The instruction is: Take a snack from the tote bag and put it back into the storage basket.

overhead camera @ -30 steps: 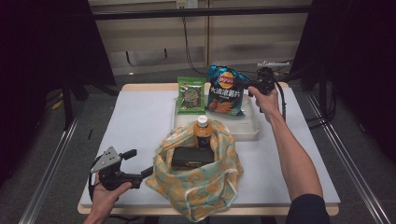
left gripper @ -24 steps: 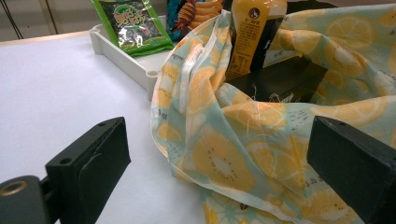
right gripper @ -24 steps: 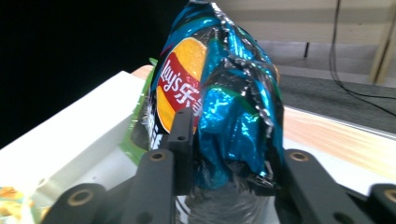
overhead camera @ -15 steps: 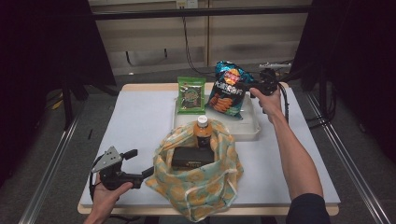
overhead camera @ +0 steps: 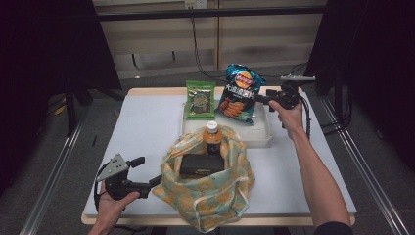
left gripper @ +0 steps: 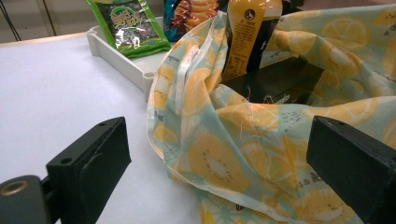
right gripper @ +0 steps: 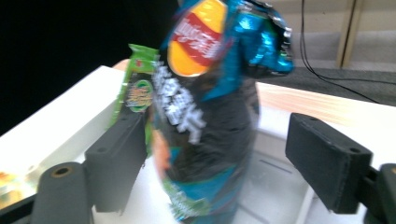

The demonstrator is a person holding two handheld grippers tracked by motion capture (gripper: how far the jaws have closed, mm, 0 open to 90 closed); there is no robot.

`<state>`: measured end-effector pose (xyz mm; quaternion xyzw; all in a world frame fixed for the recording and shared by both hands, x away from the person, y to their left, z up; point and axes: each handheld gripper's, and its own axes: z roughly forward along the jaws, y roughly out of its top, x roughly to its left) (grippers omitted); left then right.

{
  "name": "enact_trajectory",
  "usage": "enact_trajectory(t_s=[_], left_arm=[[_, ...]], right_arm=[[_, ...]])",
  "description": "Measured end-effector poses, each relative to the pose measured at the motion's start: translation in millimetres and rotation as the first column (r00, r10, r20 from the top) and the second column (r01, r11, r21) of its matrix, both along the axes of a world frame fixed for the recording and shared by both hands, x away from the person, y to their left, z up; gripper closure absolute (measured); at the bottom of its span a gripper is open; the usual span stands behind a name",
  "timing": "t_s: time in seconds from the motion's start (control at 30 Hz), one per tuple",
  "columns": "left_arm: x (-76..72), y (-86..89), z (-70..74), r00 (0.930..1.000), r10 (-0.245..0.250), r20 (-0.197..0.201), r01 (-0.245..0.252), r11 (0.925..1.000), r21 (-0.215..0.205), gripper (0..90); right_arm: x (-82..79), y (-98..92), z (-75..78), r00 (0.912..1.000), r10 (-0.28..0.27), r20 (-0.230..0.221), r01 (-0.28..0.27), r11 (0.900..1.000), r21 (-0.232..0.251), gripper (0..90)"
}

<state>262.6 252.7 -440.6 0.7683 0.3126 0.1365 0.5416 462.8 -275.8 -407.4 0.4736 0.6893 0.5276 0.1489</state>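
A blue chips bag (overhead camera: 240,93) stands upright at the back of the white tray (overhead camera: 254,139), beside a green snack packet (overhead camera: 199,99). My right gripper (overhead camera: 262,99) is at the bag's right edge. Its jaws have just been opening. In the right gripper view the chips bag (right gripper: 205,121) sits between them, with a gap to the right jaw. My left gripper (overhead camera: 147,171) rests open on the table at the left rim of a lemon-print cloth bag (overhead camera: 210,196). The cloth bag holds an orange drink bottle (overhead camera: 212,137) and a black box (overhead camera: 201,165).
The white table mat (overhead camera: 142,127) spreads to the left of the tray. In the left gripper view the cloth bag (left gripper: 224,154) lies ahead of the jaws, with the tray (left gripper: 121,60) and green packet (left gripper: 133,25) behind. Metal rails run along both table sides.
The chips bag has gone from leaning low in the tray to standing upright. The right gripper's jaws have opened and the hand has shifted slightly right. The left gripper has not moved.
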Motion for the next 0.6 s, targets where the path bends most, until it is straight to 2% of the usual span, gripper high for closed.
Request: enact_trajectory(t_s=[0.07, 0.1, 0.13, 0.17, 0.2, 0.23, 0.3, 0.4, 0.43, 0.6], left_arm=[[-0.9, 0.2, 0.7, 1.0, 0.009, 0.003, -0.009, 0.9999, 0.007, 5.9], [-1.0, 0.2, 0.8, 1.0, 0.009, 0.002, -0.009, 0.9999, 0.007, 6.0], [-0.5, 0.2, 0.5, 1.0, 0.0, 0.003, 0.0, 1.0, -0.001, 6.0], [-1.0, 0.3, 1.1, 1.0, 0.003, 0.005, -0.003, 0.9999, 0.012, 6.0], [-1.2, -0.2, 1.0, 1.0, -0.003, 0.005, 0.003, 1.0, 0.006, 6.0], [-1.6, -0.5, 1.2, 1.0, -0.005, 0.007, 0.005, 1.0, 0.003, 6.0], [-2.3, -0.7, 1.9, 0.9999, -0.008, 0.011, 0.008, 0.9998, 0.018, 6.0], [-2.4, -1.8, 1.7, 0.9999, -0.015, 0.009, 0.015, 0.9998, 0.011, 6.0], [-2.4, -1.7, 1.7, 0.9998, -0.014, 0.011, 0.014, 0.9998, 0.013, 6.0], [-2.2, -1.1, 1.9, 0.9998, -0.013, 0.012, 0.013, 0.9998, 0.015, 6.0]], right_arm=[[-7.1, 2.4, 2.5, 0.9998, 0.019, 0.011, -0.019, 1.0, -0.011, 24.2], [-10.0, 3.5, 2.9, 0.9995, 0.031, 0.01, -0.031, 0.999, -0.014, 29.2], [-12.9, 4.7, 2.5, 0.999, 0.042, 0.014, -0.042, 0.999, -0.012, 35.7], [-15.2, 5.7, 1.3, 0.9984, 0.054, 0.016, -0.054, 0.998, -0.014, 40.9], [-17.0, 7.8, -1.1, 0.997, 0.077, 0.006, -0.077, 0.997, -0.006, 51.0], [-17.9, 9.9, -3.5, 0.9948, 0.101, -0.003, -0.101, 0.995, -0.008, 57.3], [-19.9, 15.0, -8.3, 0.9906, 0.136, -0.019, -0.136, 0.991, -0.004, 71.8], [-19.7, 20.1, -15.8, 0.9839, 0.175, -0.037, -0.175, 0.985, 0.001, 87.3], [-18.6, 22.5, -19.8, 0.9807, 0.188, -0.053, -0.188, 0.982, 0.003, 90.0], [-11.8, 32.4, -33.2, 0.9663, 0.229, -0.117, -0.231, 0.973, -0.002, 90.0]])
